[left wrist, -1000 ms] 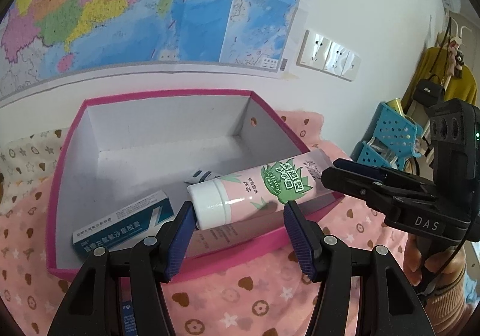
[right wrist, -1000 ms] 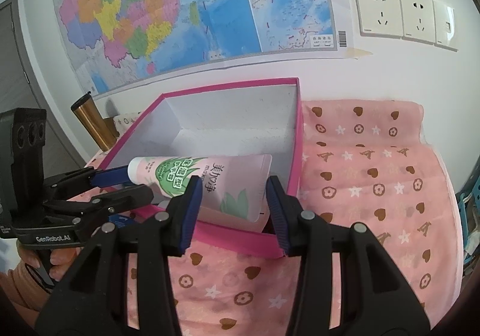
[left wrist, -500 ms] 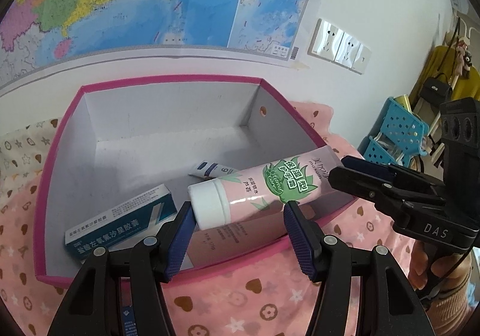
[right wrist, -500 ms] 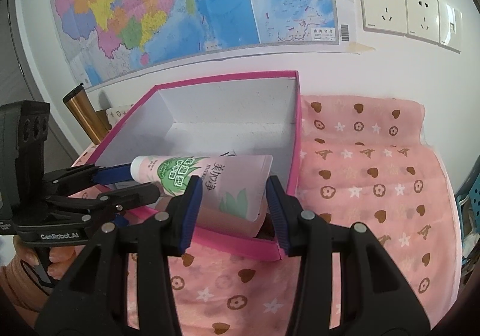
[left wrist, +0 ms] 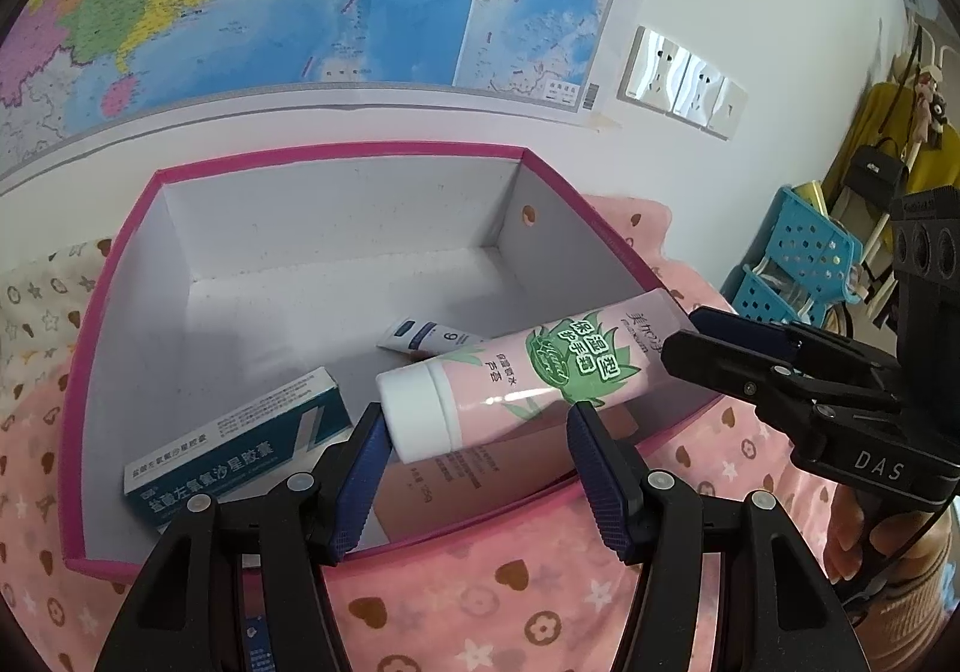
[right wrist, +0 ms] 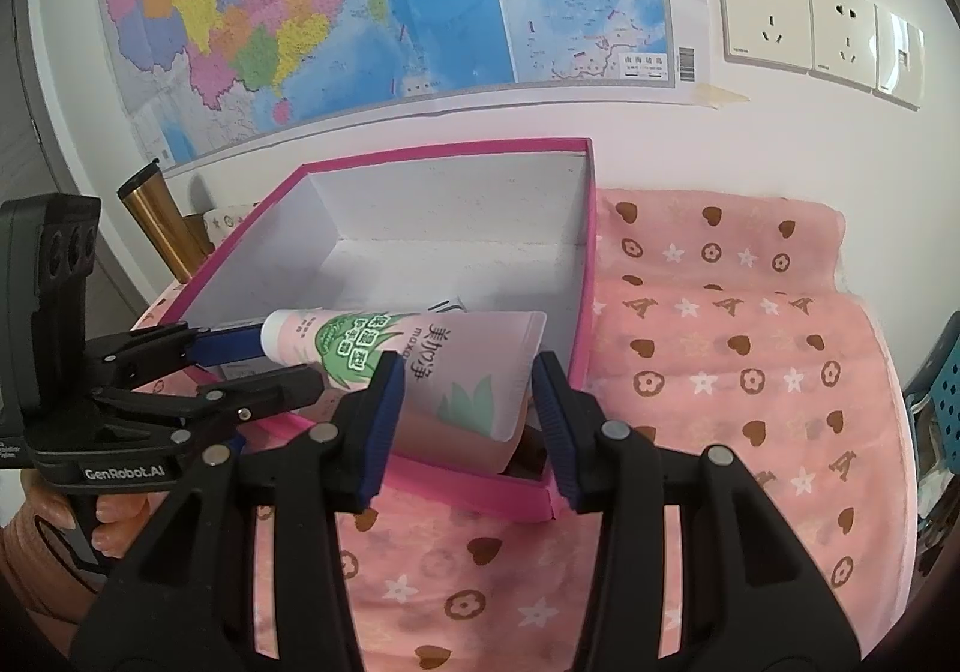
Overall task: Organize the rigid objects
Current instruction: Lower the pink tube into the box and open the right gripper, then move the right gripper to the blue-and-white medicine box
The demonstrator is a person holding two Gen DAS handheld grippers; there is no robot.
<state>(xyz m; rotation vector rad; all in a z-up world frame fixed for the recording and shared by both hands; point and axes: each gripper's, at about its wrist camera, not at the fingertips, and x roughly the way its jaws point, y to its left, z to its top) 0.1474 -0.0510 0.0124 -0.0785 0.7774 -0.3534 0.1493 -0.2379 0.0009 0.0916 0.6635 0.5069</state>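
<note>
Here: one carton [left wrist: 240, 450]; right tool [right wrist: 467, 372] pinches one pink tube [left wrist: 528, 378], left tool [left wrist: 474, 423] spread.

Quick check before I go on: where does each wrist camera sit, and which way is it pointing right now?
Left wrist: behind the left gripper, facing the wall map over the pink box; its fingers flank the tube's cap; the right gripper shows at right.
Right wrist: behind the right gripper, facing the wall; fingers shut on the hand cream tube.
Shared: box, tube, map, sockets.

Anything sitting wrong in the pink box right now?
Yes: the pink hand-cream tube hangs tilted over the pink-rimmed box, crimped end pinched by the right gripper, not lying flat like the teal carton.
</note>
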